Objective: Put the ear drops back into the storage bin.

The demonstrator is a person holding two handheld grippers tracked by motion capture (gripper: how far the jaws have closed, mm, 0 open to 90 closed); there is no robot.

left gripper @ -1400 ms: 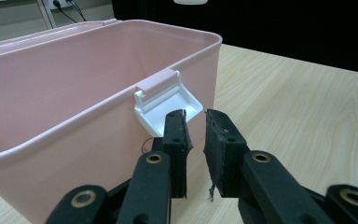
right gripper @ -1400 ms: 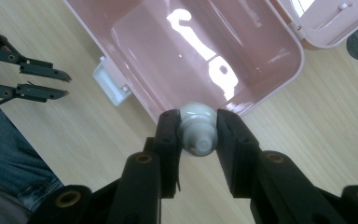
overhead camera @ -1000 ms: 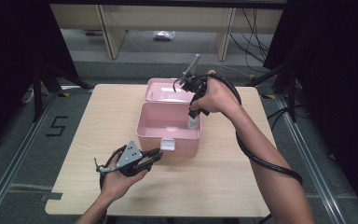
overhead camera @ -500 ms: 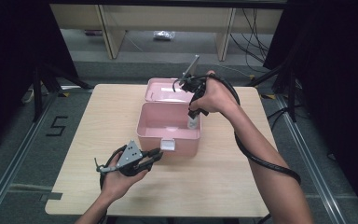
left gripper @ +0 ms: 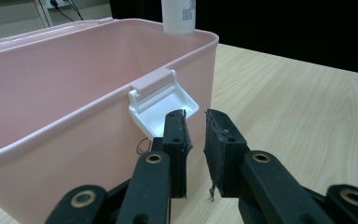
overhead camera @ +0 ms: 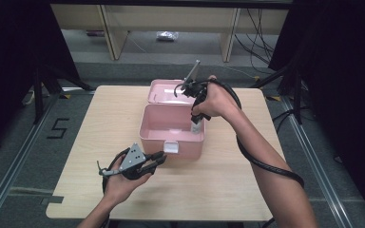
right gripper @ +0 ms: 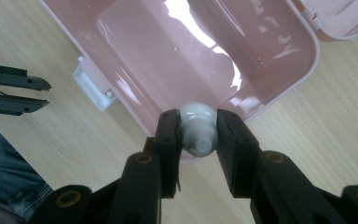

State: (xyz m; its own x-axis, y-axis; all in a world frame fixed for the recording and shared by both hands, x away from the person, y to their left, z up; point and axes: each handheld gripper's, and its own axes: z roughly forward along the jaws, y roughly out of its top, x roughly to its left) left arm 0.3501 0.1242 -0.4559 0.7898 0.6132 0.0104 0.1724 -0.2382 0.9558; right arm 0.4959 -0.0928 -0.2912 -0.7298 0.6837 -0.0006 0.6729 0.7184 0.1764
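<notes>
Bottle held over the pink box

The right gripper [right gripper: 195, 135] clamps a white bottle [right gripper: 196, 128] above the box [overhead camera: 171, 127] at its right wall (lid open, far side); the left gripper [overhead camera: 158, 158], jaws slightly apart and holding nothing, rests near the box's latch [left gripper: 163, 105].

Pink box [left gripper: 65, 116], white latch [left gripper: 163, 109], empty jaws slightly parted, white bottle [left gripper: 179, 16] above rim
</notes>
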